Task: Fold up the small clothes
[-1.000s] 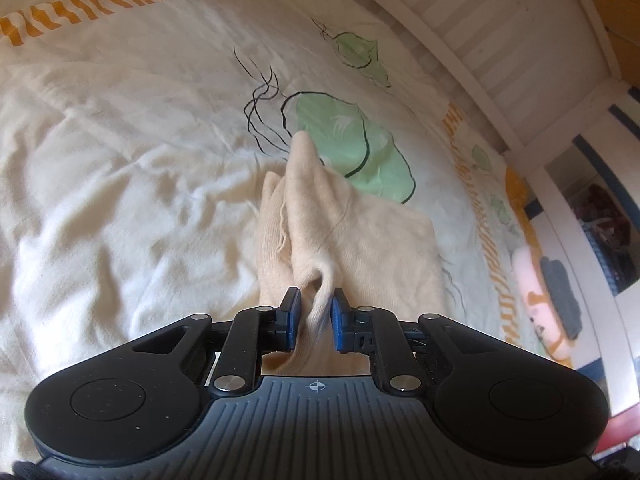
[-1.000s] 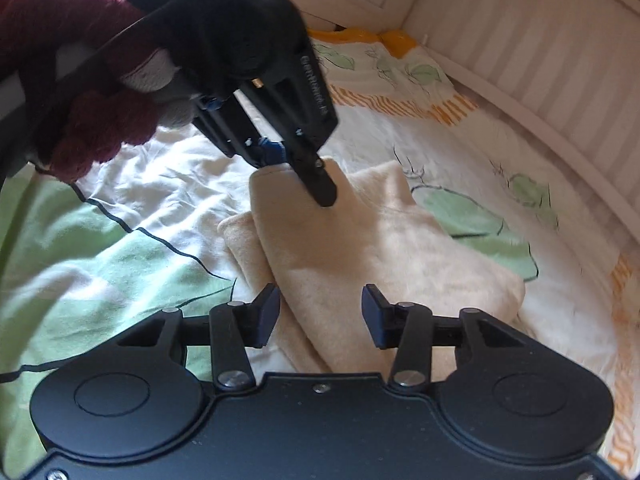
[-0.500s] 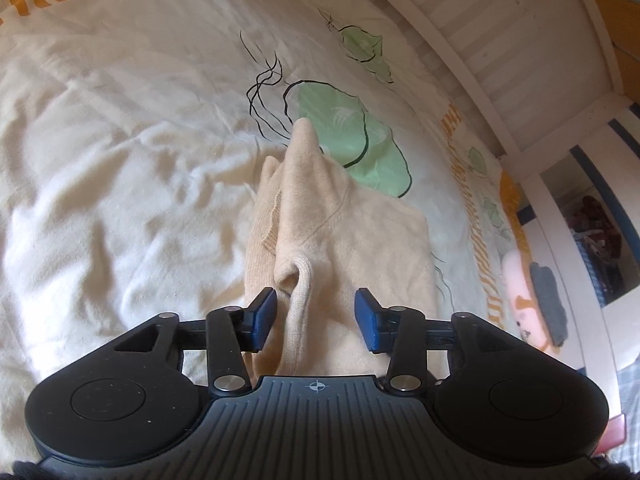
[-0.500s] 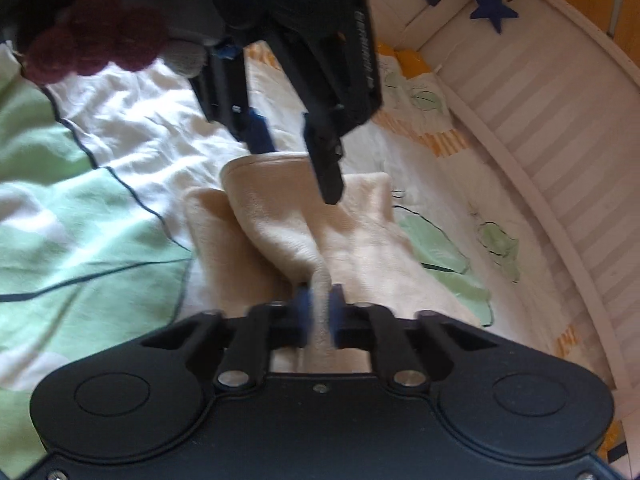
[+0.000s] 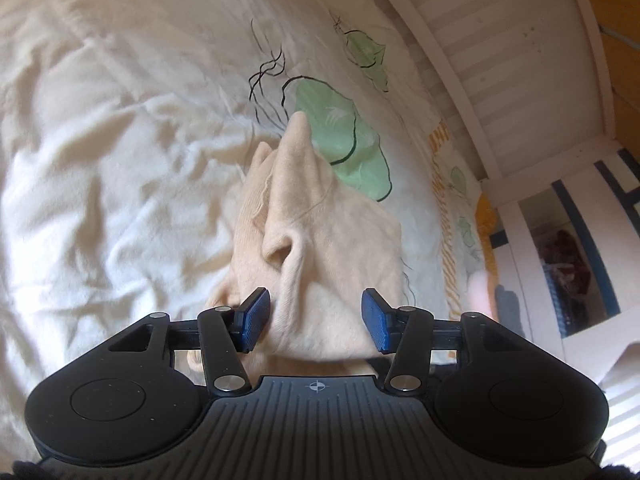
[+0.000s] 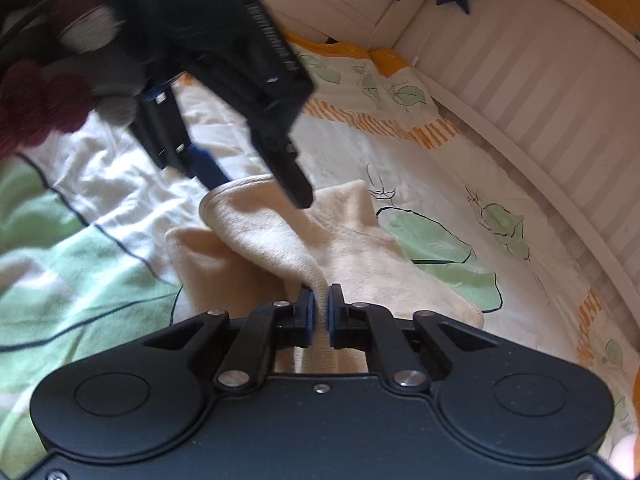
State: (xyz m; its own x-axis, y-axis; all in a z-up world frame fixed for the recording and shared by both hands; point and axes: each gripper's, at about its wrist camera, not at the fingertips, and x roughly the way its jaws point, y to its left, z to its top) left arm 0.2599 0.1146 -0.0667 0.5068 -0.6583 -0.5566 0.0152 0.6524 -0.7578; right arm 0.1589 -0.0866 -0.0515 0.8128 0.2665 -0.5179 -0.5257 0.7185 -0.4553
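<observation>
1. Cream knit garment [image 6: 320, 248]: partly folded, lying on the patterned bed cover [image 5: 100, 160], directly ahead of both grippers.
2. Right gripper [image 6: 319, 316]: jaws pressed together on a pinched ridge of the garment's near edge.
3. Left gripper [image 5: 316, 320]: jaws opening; blue pads [image 5: 256, 316] stand apart, a raised fold of the garment between them, unpressed.
4. Left gripper in the right wrist view [image 6: 260, 184]: above the garment's far corner, carried by a hand in a maroon glove [image 6: 44, 92].
5. White slatted bed rail [image 6: 540, 92]: beyond the cover, to the right.
</observation>
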